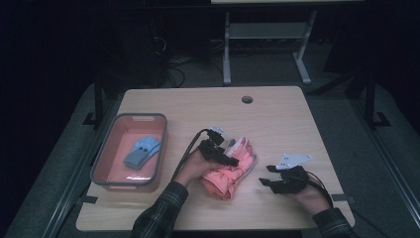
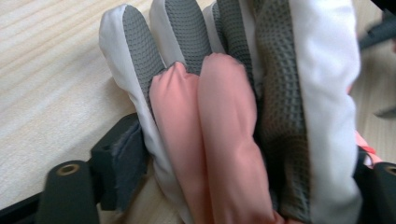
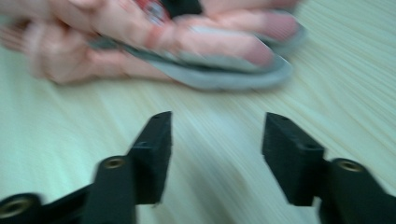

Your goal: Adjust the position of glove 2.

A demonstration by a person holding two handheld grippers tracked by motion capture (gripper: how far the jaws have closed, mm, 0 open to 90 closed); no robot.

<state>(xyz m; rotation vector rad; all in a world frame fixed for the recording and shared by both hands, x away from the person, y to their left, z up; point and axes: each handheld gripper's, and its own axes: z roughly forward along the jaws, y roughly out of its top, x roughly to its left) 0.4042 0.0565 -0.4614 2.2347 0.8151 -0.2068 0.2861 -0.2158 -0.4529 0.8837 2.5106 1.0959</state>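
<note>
Light wooden table [image 1: 277, 119] with a round cable hole [image 1: 247, 99]. Grey carpeted floor [image 1: 267, 67], dimly lit. White-framed table legs [image 1: 227, 49] behind; what appear to be cables [image 1: 173, 62] lie in shadow.

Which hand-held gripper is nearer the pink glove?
Left. The left hand-held gripper has the pink glove between its jaws; the right hand-held gripper sits apart to its right, jaws open over bare table.

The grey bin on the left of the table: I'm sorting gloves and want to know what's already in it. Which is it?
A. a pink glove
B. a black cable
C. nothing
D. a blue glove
D: a blue glove lies inside the grey bin, while the pink glove lies on the table.
</note>
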